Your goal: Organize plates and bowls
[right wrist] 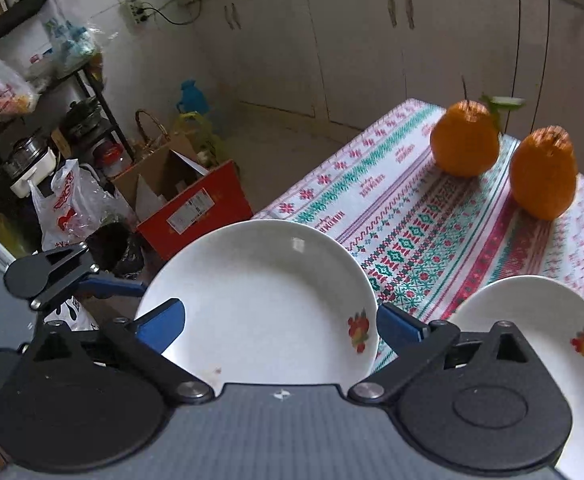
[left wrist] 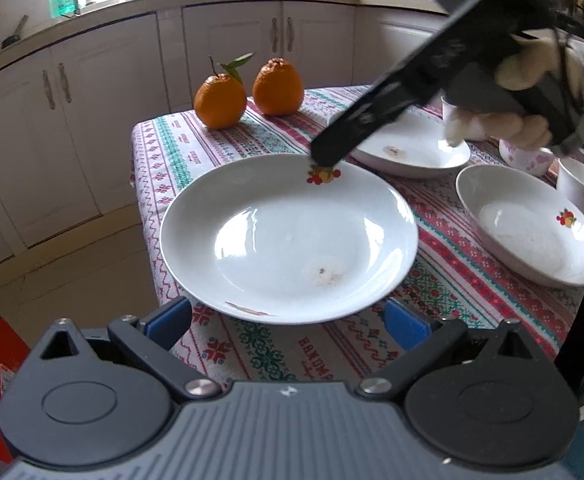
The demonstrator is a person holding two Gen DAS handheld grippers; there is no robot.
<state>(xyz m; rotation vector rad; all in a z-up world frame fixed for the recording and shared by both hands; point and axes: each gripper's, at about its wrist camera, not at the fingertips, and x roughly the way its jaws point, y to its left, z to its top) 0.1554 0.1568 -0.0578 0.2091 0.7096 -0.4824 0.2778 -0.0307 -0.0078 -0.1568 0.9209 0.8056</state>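
Observation:
A large white plate (left wrist: pixel 287 236) with a small fruit print lies near the table's left edge; it also shows in the right wrist view (right wrist: pixel 259 300). My left gripper (left wrist: pixel 287 320) is open, its blue pads at the plate's near rim on both sides. My right gripper (right wrist: pixel 279 324) is open, straddling the plate's far rim; its black fingers (left wrist: pixel 356 128) reach down there from the upper right. A second white plate (left wrist: pixel 412 148) lies behind. A white bowl (left wrist: pixel 532 228) with a fruit print sits at the right.
Two oranges (left wrist: pixel 247 94) stand at the table's far corner on the patterned cloth (left wrist: pixel 275 352). Cups (left wrist: pixel 580 188) stand at the right edge. Kitchen cabinets (left wrist: pixel 227 36) lie beyond. A red box (right wrist: pixel 195 208) and bags sit on the floor.

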